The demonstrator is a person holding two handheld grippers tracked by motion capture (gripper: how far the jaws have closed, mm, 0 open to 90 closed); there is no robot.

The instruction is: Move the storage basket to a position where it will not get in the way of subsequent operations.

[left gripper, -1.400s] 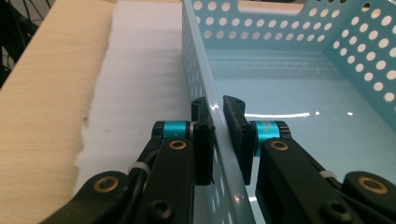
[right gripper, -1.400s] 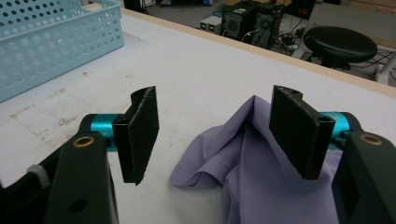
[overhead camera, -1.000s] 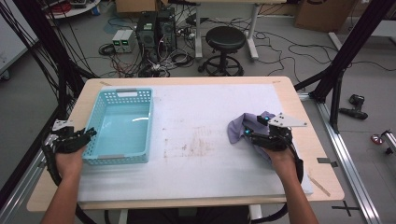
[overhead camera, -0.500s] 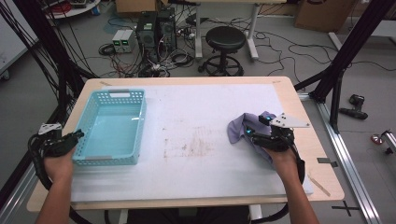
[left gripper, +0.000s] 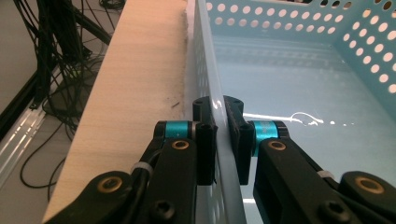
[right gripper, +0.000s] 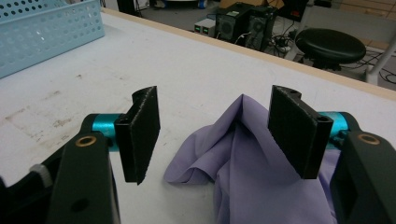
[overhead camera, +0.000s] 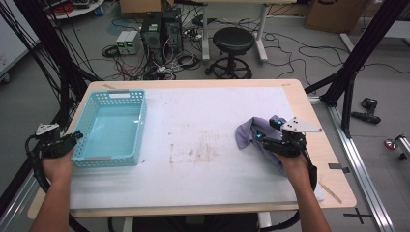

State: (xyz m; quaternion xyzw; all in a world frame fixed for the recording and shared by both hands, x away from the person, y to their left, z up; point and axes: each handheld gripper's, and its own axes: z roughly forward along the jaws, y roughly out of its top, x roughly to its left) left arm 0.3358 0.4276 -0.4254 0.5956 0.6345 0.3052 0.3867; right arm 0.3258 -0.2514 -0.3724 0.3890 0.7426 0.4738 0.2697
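Table: a pale wooden top under a white, stained mat; I stand at its near edge with a gripper in each hand.
Basket: light blue plastic with perforated walls, empty, at the table's left edge, near corner close to the rim.
Cloth: lilac fabric, crumpled in a heap on the mat at the right, well apart from the basket.
My left gripper: jaws pinched onto the basket's left wall, one inside, one outside.
My right gripper: jaws wide apart, holding nothing, hovering just over the cloth's raised fold.
Risk, basket: I judge the thin wall could flex or slip from my pinch, and a tug could drag it off the edge.
Risk, cloth: closing too high may catch only one loose layer.
Writing: none readable on anything here.
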